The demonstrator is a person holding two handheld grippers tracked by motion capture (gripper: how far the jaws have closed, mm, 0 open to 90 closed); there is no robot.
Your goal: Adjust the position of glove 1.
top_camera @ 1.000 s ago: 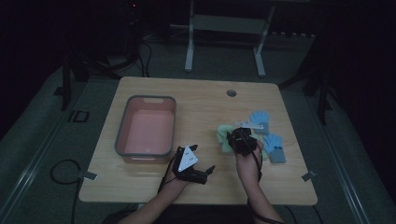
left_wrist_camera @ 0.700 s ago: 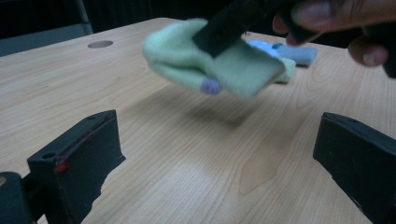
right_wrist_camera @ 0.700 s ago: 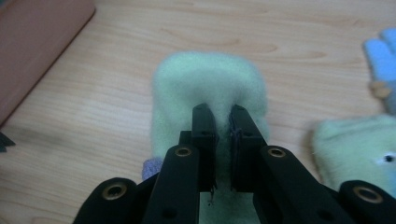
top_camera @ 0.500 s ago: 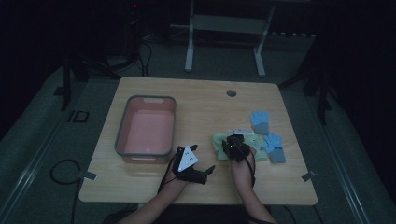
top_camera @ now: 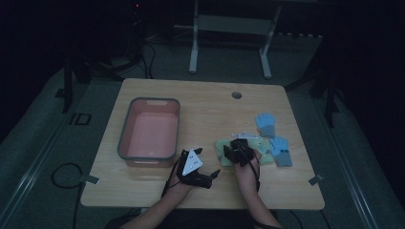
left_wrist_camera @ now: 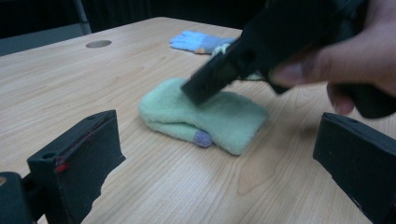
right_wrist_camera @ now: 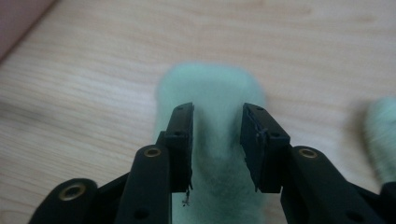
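Left tongs (top_camera: pixel 216 173) sit low near the counter's (top_camera: pixel 200 109) front edge, jaws spread wide with nothing between them, pointing at the green glove (left_wrist_camera: pixel 205 114). Idle for now, by the look of it.

Right tongs (right_wrist_camera: pixel 215 140) are down over that green glove, just beyond the left ones; their jaws have just been opening and now stand part way apart, straddling the fleece. In the right gripper view the pads flank the fabric with a gap on both sides, so released, not gripping. Glove lies flat on the wood, a small purple fingertip patch (left_wrist_camera: pixel 203 138) facing the left gripper.

Further right, two blue gloves (top_camera: pixel 273 138) lie loose, one behind the other, with a small white card (top_camera: pixel 244 135) just behind the green pile.

Across on the left, the pink bin (top_camera: pixel 149 129) is empty.

Progress: likely a sort-into-bin job, nothing binned yet. All gloves remain on the counter; first pick looks about to start.
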